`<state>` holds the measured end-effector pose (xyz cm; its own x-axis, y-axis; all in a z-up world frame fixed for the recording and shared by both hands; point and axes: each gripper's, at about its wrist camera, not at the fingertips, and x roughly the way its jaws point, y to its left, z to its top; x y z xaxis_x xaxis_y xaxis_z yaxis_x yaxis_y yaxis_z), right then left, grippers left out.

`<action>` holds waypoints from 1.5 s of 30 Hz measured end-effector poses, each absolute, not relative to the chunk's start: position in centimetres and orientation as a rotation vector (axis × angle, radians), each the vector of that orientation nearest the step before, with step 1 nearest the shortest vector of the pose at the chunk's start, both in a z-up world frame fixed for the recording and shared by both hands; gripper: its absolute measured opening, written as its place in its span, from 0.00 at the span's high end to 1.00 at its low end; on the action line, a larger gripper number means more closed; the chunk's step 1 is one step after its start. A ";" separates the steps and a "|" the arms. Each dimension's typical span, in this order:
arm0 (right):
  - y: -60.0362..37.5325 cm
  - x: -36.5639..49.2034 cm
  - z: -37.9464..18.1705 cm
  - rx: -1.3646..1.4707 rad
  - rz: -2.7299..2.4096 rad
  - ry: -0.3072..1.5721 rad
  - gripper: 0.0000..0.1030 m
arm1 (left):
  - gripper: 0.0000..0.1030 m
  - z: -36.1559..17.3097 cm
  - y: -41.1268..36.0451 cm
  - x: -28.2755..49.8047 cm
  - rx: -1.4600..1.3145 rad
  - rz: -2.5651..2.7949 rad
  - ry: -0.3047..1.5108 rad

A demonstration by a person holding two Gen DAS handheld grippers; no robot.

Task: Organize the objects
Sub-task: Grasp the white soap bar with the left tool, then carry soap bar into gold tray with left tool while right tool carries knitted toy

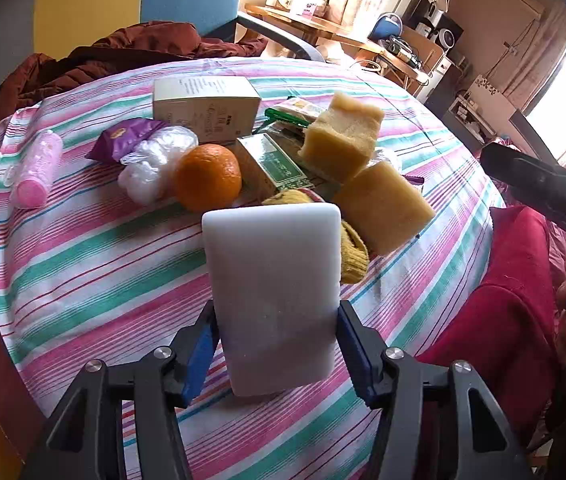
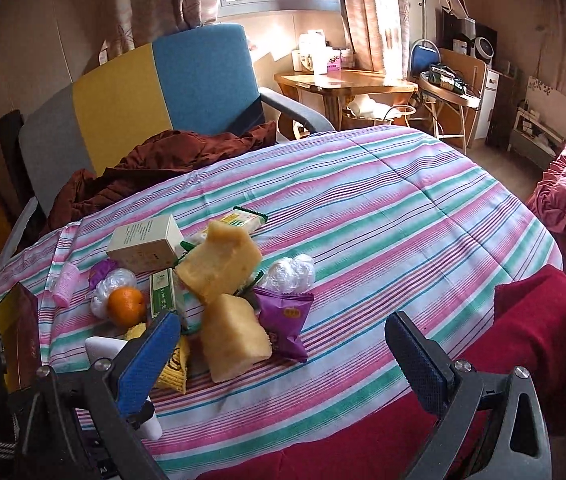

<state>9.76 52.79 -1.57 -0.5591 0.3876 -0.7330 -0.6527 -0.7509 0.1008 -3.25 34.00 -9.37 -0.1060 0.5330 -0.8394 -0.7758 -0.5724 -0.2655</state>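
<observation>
White block (image 1: 275, 300) sits between the blue pads (image 1: 199, 356) of the left gripper (image 1: 277, 344), which squeezes it from both sides and holds it up over the striped cloth (image 1: 95, 272). In the right wrist view, only a small part of the block shows, low on the left. The right gripper (image 2: 283, 344) has its fingers spread wide with nothing between them, above the cloth and a red cloth (image 2: 539, 320) at the near edge.

Just past the block lies something yellow and knitted (image 1: 353, 256). Near it is a pile of things. An orange (image 1: 207, 176) is beside a crinkly plastic bundle (image 1: 155, 160) and a small green box (image 1: 273, 160). Two yellow sponge blocks (image 1: 343, 136) lean one over the other, with the lower one (image 1: 383, 206) closer. A purple packet (image 1: 127, 136) and a pink bottle (image 1: 37, 168) lie to the left. Farther back is a beige box (image 1: 207, 106). Behind the table is a chair (image 2: 155, 88) with a dark red coat (image 2: 155, 168) on it.
</observation>
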 end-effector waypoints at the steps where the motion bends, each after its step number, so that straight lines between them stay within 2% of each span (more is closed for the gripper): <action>1: 52.6 9.5 -1.6 -0.972 2.313 0.490 0.00 | 0.44 -9.2 33.4 -3.3 -1.230 1.820 0.289; 7: 49.4 5.8 -2.0 -1.152 2.495 0.429 0.00 | 0.44 -7.6 29.1 -3.5 -1.212 1.853 0.212; 11: 46.6 2.3 -3.7 -1.379 2.523 0.282 0.00 | 0.44 -6.5 26.9 -3.2 -1.190 1.889 0.183; 19: 45.9 -2.9 -8.3 -1.605 2.390 0.189 0.11 | 0.44 -4.6 23.2 -2.9 -1.158 1.933 0.116; 20: 46.2 -3.2 -8.9 -1.625 2.372 0.204 0.18 | 0.44 -4.4 22.5 -2.8 -1.154 1.940 0.108; 21: 46.5 -3.3 -9.4 -1.646 2.359 0.218 0.34 | 0.44 -4.2 22.1 -2.8 -1.151 1.948 0.100; 22: 46.6 -3.3 -9.7 -1.659 2.355 0.233 0.42 | 0.44 -4.1 21.6 -2.8 -1.149 1.955 0.091; 25: 46.2 -2.4 -9.0 -1.626 2.369 0.226 0.54 | 0.44 -3.8 20.1 -2.9 -1.144 1.980 0.060; 33: 42.8 0.3 -4.0 -1.470 2.526 0.227 0.55 | 0.44 -2.7 15.0 -3.9 -1.142 2.095 -0.023; 40: 36.6 -1.5 -0.1 -1.370 2.764 0.233 0.55 | 0.44 -2.5 7.8 -5.0 -1.178 2.267 -0.108; 45: 29.9 -4.9 0.1 -1.436 2.928 0.248 0.55 | 0.44 -4.0 2.7 -5.6 -1.247 2.381 -0.112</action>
<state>-4.95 29.92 0.14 -0.6075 -0.1813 -0.7734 0.0489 -0.9803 0.1914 -5.61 2.68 -4.00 -0.4915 0.4230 -0.7612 -0.3494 -0.8965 -0.2726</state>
